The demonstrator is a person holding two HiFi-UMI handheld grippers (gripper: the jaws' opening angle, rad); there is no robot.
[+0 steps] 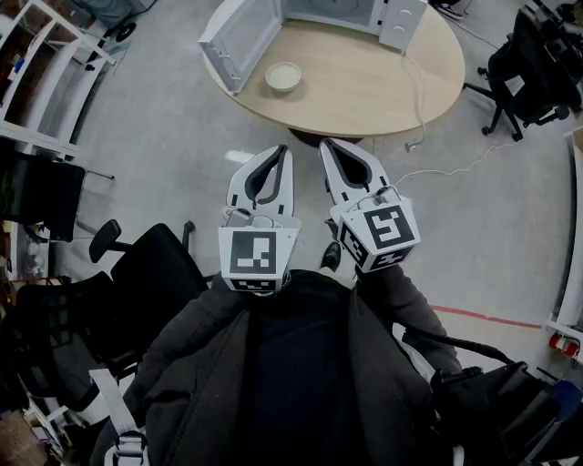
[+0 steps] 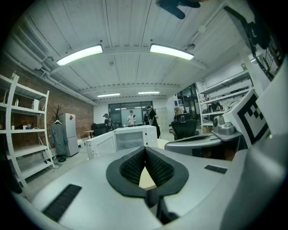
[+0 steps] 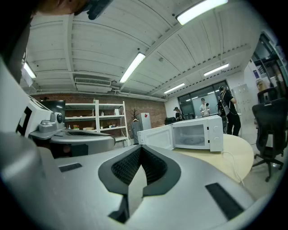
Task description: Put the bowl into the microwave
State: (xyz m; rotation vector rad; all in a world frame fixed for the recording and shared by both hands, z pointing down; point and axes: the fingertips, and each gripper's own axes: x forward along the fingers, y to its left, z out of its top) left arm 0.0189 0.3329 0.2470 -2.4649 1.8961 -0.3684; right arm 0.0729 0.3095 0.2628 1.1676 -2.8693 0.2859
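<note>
A round pale wooden table [image 1: 364, 86] carries a white microwave oven [image 1: 398, 20] with its door open, a cream ceramic bowl [image 1: 283, 77] and a white cable [image 1: 420, 100].

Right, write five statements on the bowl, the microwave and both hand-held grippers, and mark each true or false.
1. The microwave has its door open. True.
2. The bowl is inside the microwave. False: it sits on the table, in front of the open door.
3. The left hand-held gripper grips the bowl. False: its jaws are shut on nothing, short of the table.
4. The right hand-held gripper has its jaws together. True.
5. The bowl lies upside down. False: it stands upright, open side up.
</note>
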